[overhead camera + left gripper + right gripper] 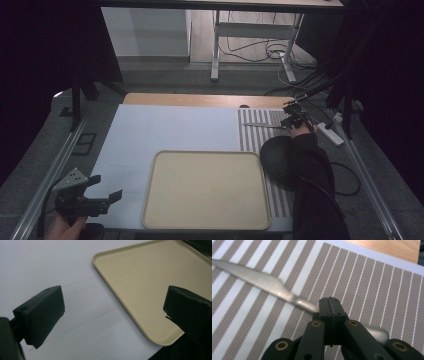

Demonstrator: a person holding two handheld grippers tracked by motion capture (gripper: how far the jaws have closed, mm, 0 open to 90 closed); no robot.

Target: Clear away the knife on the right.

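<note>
The desk [165, 125] fills mid-frame in the high view, with a cream tray [205, 192] at lower centre and a dark bowl [277, 159] to its right on a striped placemat [252, 131]. The knife [265, 283] lies on that mat at upper right; it looks rigid, thin, smooth metal, light but likely slippery. The right gripper [329, 305] has its jaws pressed together on the handle near the blade, a sensible hold. The left gripper [102, 192], at lower left, has jaws spread on nothing.
</note>
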